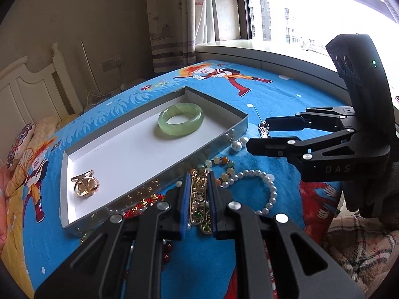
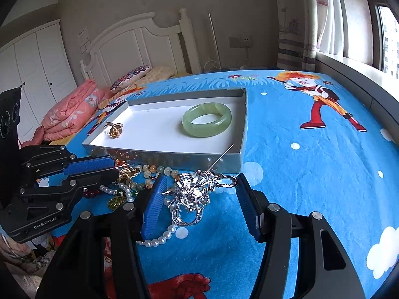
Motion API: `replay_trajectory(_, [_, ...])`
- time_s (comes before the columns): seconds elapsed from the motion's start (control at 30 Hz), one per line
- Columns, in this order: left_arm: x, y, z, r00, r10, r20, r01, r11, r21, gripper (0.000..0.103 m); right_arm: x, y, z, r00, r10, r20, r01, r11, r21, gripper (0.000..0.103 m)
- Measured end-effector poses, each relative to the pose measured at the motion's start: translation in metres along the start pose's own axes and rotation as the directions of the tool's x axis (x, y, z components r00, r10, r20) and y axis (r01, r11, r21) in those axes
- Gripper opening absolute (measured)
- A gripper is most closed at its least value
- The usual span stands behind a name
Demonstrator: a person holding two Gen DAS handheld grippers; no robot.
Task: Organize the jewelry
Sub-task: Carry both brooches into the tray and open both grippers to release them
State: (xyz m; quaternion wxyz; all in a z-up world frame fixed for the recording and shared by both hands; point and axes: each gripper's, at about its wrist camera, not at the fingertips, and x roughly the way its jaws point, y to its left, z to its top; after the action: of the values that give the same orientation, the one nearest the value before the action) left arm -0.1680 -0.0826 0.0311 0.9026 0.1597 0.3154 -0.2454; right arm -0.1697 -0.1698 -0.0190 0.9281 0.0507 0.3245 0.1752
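A shallow white tray (image 1: 139, 147) (image 2: 239, 137) lies on the blue blanket, holding a green jade bangle (image 1: 180, 120) (image 2: 207, 119) and a gold ring (image 1: 86, 185) (image 2: 113, 129). My left gripper (image 1: 198, 174) (image 2: 114, 167) is shut on a gold ornament (image 1: 199, 199) in the jewelry pile beside the tray. My right gripper (image 2: 199, 180) (image 1: 259, 132) is open around a silver brooch (image 2: 194, 194) (image 1: 263, 128) with a long pin, lying on the blanket. A pearl bracelet (image 1: 266, 186) (image 2: 159, 239) and a coloured bead bracelet (image 1: 224, 167) (image 2: 149, 170) lie in the pile.
Red beads (image 1: 142, 204) lie by the tray wall. Folded pink bedding (image 2: 72, 109) and a white headboard (image 2: 139, 44) stand beyond the tray. A window sill (image 1: 249, 47) runs along the far right of the bed.
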Motion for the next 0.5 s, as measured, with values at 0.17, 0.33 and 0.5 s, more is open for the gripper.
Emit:
replay_trajectory(0.17, [-0.007,0.004,0.002,1.0,0.007,0.017,-0.007,1.0,-0.009,0.013,-0.003,0.008,0.003,1.0,0.007,0.01,-0.007,1.0,-0.018,0.057])
replay_trajectory(0.33, [-0.012,0.016,0.005,0.999,0.02,0.035,-0.019,0.999,-0.034,0.013,-0.005,0.018,0.01,1.0,0.011,0.026,-0.009,0.999,-0.048,0.057])
replay_trajectory(0.5, [-0.017,0.044,0.012,0.999,0.018,0.048,-0.013,0.995,-0.098,0.013,0.0,0.034,0.023,0.999,0.009,0.033,-0.005,0.994,-0.105,0.056])
